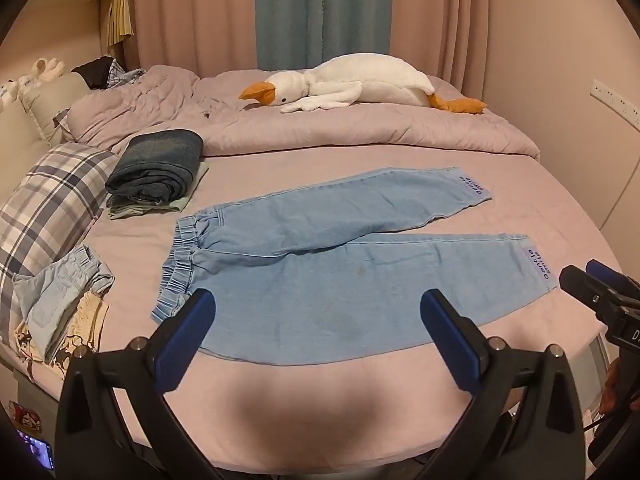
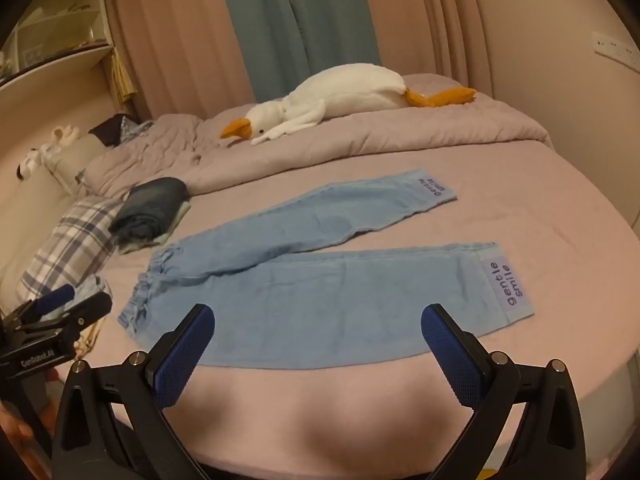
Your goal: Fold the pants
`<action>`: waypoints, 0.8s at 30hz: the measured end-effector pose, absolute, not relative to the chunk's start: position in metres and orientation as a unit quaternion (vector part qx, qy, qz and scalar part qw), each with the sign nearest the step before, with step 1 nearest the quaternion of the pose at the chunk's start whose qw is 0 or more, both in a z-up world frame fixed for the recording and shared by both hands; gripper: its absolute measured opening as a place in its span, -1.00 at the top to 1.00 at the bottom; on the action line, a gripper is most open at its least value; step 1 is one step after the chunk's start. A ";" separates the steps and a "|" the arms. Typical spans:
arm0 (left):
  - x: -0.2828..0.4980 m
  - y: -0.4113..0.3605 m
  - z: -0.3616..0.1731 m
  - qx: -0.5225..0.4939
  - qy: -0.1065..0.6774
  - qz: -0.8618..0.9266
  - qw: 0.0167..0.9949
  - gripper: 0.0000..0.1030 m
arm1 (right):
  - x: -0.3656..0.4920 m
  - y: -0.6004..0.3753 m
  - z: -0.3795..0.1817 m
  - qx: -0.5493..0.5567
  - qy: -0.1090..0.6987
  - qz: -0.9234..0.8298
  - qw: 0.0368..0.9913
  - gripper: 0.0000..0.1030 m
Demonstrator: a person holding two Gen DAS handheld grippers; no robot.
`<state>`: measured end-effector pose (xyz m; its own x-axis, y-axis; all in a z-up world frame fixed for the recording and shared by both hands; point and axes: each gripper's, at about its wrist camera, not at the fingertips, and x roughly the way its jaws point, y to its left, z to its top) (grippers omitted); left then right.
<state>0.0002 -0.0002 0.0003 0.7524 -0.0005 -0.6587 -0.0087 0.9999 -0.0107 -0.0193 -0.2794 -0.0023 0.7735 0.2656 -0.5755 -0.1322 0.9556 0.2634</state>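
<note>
Showing phone beside left tongs only.

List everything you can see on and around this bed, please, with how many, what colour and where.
pants: one, light blue denim, spread flat on the bed, legs apart, waistband to the left
bed sheet: one, pink, under the pants
quilt: one, mauve, bunched along the far side of the bed
plush goose: one, white with orange beak and feet, lying on the quilt
folded clothes stack: one, dark denim on top, left of the pants
plaid pillow: one, grey and white checks, at the left edge
loose clothes pile: one, pale blue and cream, near left corner
curtains: pink with a teal panel, behind the bed
left gripper: one, black with blue pads, open above the pants
right gripper: one, same colours, open above the pants
</note>
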 end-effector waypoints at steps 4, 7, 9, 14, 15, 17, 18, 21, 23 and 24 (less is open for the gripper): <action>-0.001 0.000 0.001 -0.007 0.352 0.002 0.936 -0.99 | -0.019 -0.278 -0.003 0.101 0.319 0.107 0.936 -1.00; 0.001 -0.001 0.001 -0.006 0.352 0.002 0.936 -0.99 | -0.020 -0.278 -0.002 0.097 0.316 0.107 0.938 -1.00; 0.004 -0.006 0.004 -0.005 0.352 0.002 0.936 -0.99 | -0.020 -0.277 -0.002 0.096 0.315 0.107 0.938 -1.00; 0.004 -0.007 0.007 -0.006 0.351 0.001 0.936 -0.99 | -0.022 -0.274 0.000 0.091 0.313 0.103 0.940 -1.00; 0.003 -0.008 0.006 -0.005 0.351 0.001 0.937 -0.99 | -0.022 -0.273 0.000 0.091 0.312 0.103 0.940 -1.00; 0.005 -0.011 0.007 -0.005 0.350 0.004 0.937 -0.99 | -0.022 -0.273 0.000 0.089 0.312 0.102 0.940 -1.00; 0.003 -0.009 0.007 -0.006 0.348 0.002 0.938 -0.99 | -0.022 -0.273 0.001 0.089 0.312 0.102 0.940 -1.00; 0.003 -0.009 0.008 -0.007 0.346 0.001 0.938 -0.99 | -0.023 -0.272 0.002 0.090 0.311 0.102 0.941 -1.00; 0.003 -0.009 0.007 -0.006 0.345 0.001 0.939 -0.99 | -0.023 -0.272 0.002 0.089 0.311 0.103 0.941 -1.00; 0.003 -0.008 0.007 -0.006 0.344 0.000 0.939 -0.99 | -0.023 -0.272 0.002 0.089 0.311 0.103 0.941 -1.00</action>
<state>0.0030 -0.0083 0.0073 0.7635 -0.0037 -0.6458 -0.0049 0.9999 -0.0115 -0.0232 -0.2721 0.0020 0.7856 0.2491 -0.5663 -0.1387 0.9630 0.2311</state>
